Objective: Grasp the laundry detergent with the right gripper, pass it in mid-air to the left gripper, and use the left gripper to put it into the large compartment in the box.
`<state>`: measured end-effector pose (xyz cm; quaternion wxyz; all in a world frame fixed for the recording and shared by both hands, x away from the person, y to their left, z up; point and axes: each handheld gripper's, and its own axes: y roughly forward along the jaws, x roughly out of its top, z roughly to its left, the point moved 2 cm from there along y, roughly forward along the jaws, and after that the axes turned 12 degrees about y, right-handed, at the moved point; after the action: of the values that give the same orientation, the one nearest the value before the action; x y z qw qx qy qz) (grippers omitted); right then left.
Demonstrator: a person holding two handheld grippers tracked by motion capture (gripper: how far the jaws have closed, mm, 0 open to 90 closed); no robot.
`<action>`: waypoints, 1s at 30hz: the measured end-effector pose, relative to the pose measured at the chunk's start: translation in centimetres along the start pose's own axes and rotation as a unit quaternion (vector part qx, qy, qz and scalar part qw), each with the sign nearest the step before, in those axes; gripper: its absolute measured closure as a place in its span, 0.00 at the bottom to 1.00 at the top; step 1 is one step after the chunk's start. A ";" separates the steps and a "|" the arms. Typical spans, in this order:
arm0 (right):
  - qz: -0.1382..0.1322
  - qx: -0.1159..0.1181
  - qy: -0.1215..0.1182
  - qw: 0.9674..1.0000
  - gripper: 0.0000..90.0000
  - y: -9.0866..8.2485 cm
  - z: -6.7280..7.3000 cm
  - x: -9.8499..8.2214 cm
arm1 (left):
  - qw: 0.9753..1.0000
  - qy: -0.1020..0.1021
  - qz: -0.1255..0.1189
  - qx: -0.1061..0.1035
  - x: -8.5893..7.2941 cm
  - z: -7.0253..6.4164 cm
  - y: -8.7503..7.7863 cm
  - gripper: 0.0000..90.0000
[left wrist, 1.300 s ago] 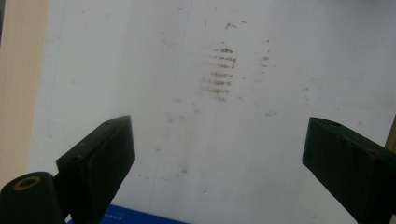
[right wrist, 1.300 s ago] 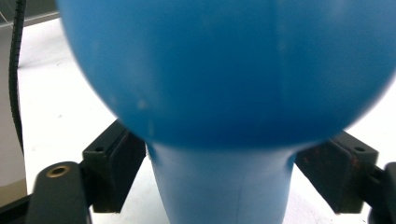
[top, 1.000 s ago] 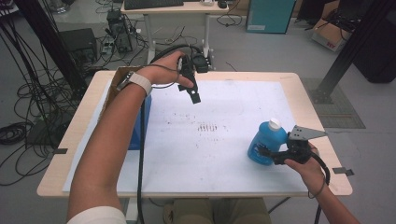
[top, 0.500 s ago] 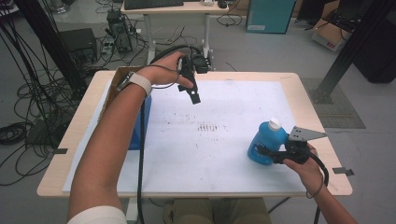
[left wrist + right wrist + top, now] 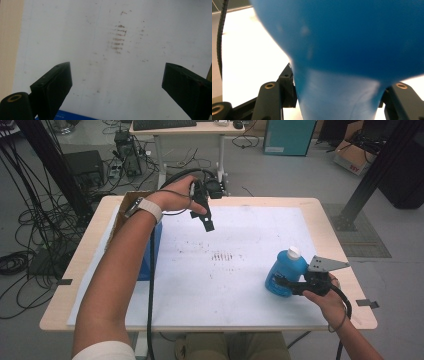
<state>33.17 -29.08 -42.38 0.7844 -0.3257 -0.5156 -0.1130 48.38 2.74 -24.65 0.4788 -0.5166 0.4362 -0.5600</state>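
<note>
Black two-jaw tongs first: the right gripper [image 5: 278,282] has just been closing its jaws, which now press on the narrow waist of the blue bottle [image 5: 283,272], while the left gripper [image 5: 206,222] hangs with its jaws spread wide and nothing between them. Beneath them lies the wooden table [image 5: 330,227], covered by a smooth white sheet [image 5: 255,240] smudged with brownish ribbed marks at its middle. Standing upright near the sheet's right front corner, the glossy plastic bottle bulges roundly and wears a small white cap [image 5: 294,252].
</note>
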 end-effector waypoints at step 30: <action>0.009 -0.001 -0.013 1.000 0.46 0.0 0.0 0.1 | 1.000 0.001 -0.001 0.001 0.1 -0.1 0.0 0.11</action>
<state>33.18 -29.04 -42.26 0.7783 -0.3327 -0.5226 -0.1021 48.24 2.64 -24.67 0.4785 -0.5156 0.4358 -0.5614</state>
